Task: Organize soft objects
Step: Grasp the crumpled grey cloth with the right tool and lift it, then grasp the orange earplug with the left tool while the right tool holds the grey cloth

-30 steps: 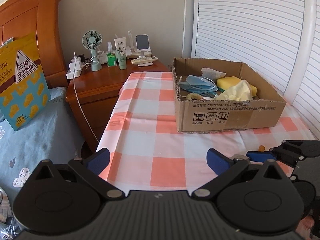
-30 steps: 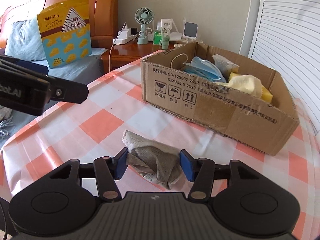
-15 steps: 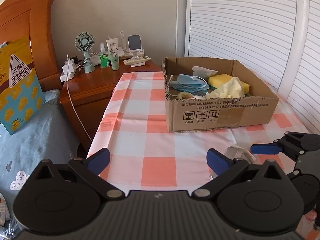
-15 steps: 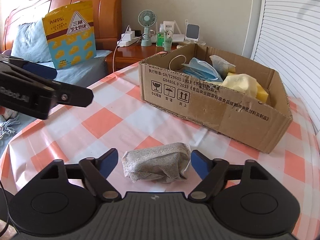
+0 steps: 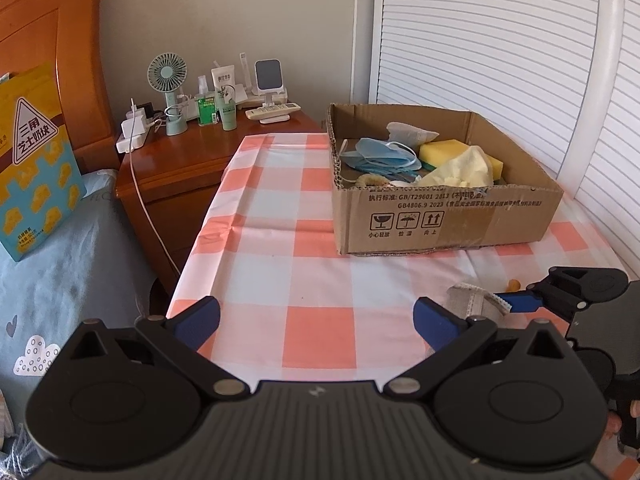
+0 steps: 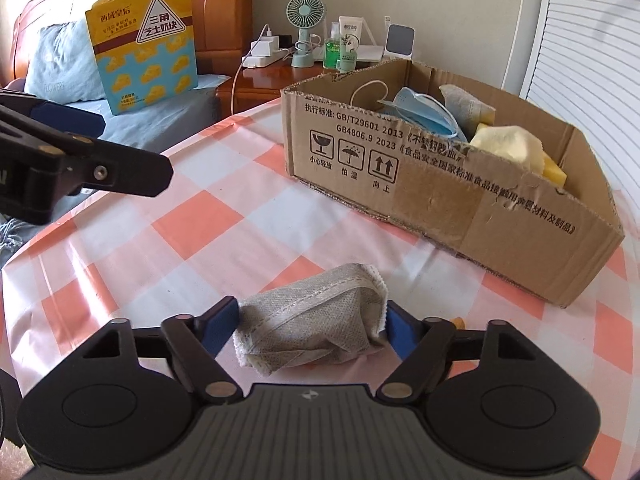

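A crumpled grey cloth [image 6: 316,320] lies on the checked tablecloth, between the blue pads of my right gripper [image 6: 310,326], which is shut on it; both pads touch its sides. It also shows in the left wrist view [image 5: 474,304]. My left gripper [image 5: 316,320] is open and empty above the table's near left part. The cardboard box [image 6: 460,200] stands behind the cloth and holds blue masks [image 6: 424,114], a yellow cloth [image 6: 508,146] and a yellow sponge [image 5: 448,150].
A wooden nightstand [image 5: 180,164] with a small fan [image 5: 168,76], bottles and a charger stands at the back left. A bed with a yellow snack bag [image 6: 146,40] lies to the left. White slatted shutters [image 5: 500,40] stand behind the box.
My right gripper opened wide half a second ago and has now closed on the grey cloth again. The left gripper has stayed open and shifted only slightly.
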Tool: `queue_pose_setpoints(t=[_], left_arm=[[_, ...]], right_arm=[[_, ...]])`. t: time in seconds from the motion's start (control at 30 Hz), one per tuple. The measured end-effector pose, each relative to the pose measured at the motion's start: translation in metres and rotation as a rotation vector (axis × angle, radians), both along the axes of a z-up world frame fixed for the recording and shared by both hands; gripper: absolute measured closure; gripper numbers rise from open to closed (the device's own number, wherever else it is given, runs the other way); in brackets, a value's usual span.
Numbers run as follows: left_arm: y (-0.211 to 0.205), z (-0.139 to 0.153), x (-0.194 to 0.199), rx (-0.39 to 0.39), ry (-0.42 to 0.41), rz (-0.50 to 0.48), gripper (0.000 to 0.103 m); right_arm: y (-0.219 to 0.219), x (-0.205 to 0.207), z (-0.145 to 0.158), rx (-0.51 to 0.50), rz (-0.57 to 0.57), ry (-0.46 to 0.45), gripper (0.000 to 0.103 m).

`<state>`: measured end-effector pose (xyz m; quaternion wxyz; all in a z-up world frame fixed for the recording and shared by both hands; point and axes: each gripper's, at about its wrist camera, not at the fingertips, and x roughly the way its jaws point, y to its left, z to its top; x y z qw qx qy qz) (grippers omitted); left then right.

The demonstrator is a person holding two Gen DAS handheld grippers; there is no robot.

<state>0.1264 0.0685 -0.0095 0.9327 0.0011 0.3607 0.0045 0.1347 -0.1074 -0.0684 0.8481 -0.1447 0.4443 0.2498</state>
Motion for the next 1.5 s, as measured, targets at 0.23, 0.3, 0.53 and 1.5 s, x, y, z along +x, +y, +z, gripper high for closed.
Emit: queue_pose_setpoints(t=[0.23,0.3,0.53,1.5], left_arm=[[0.002,-0.001,0.000,-0.008,0.002,0.002,0.001],[0.002,-0.001,-0.001,-0.009,0.002,0.002,0.001],[0.001,-0.001,-0.002,-0.006,0.001,-0.002,0.001],[-0.099,-0.040,0.046,0.008,0.056,-0.322,0.004]], right_arm=[[0.003,-0.005,0.006,-0.021,-0.003,-0.041,0.047],[0.003,-0.006,0.009,-0.017,-0.008,-0.044,0.053],[-0.001,-0.014,0.022,-0.005,-0.006,-0.071,0.057],[-0.109,-0.047,0.039,-0.013,-0.322,-0.107,0.057]])
